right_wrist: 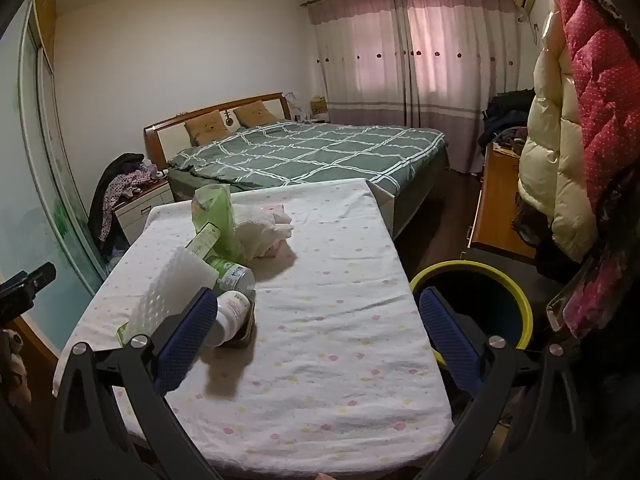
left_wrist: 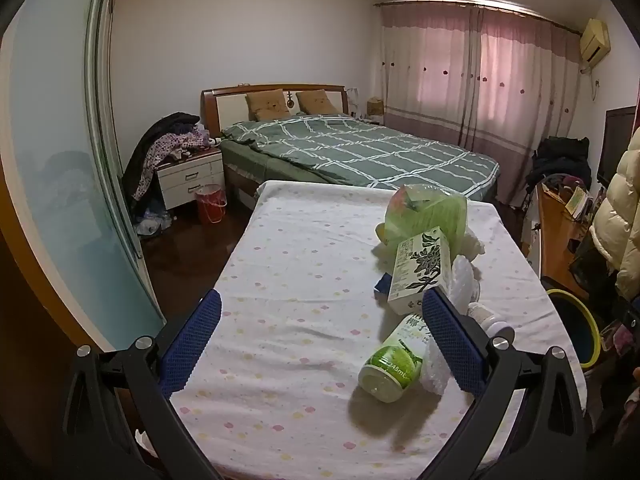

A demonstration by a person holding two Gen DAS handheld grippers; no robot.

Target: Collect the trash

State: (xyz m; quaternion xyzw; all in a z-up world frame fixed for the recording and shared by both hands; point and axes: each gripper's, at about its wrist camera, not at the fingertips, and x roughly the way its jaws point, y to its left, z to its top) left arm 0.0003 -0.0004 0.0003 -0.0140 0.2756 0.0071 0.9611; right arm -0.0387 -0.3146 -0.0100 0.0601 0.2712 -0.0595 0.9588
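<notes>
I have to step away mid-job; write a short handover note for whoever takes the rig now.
Left gripper: open, empty. Right gripper: open, empty.
Trash lies clustered on the floral-sheeted table: green plastic bag, white printed carton, green-labelled drink bottle, white plastic bottle, white foam netting, crumpled white tissue.
Yellow-rimmed dark bin stands beside the table's right edge.
Done: nothing picked up as far as visible.
Left: bin everything.

At 12 o'clock, the bed's quilt (left_wrist: 360,152) is green with white checks; curtains (left_wrist: 480,76) at 1 o'clock are pink. The tablecloth (left_wrist: 288,280) is white, dotted pink and yellow. The bin's rim (right_wrist: 524,304) is yellow-green.
</notes>
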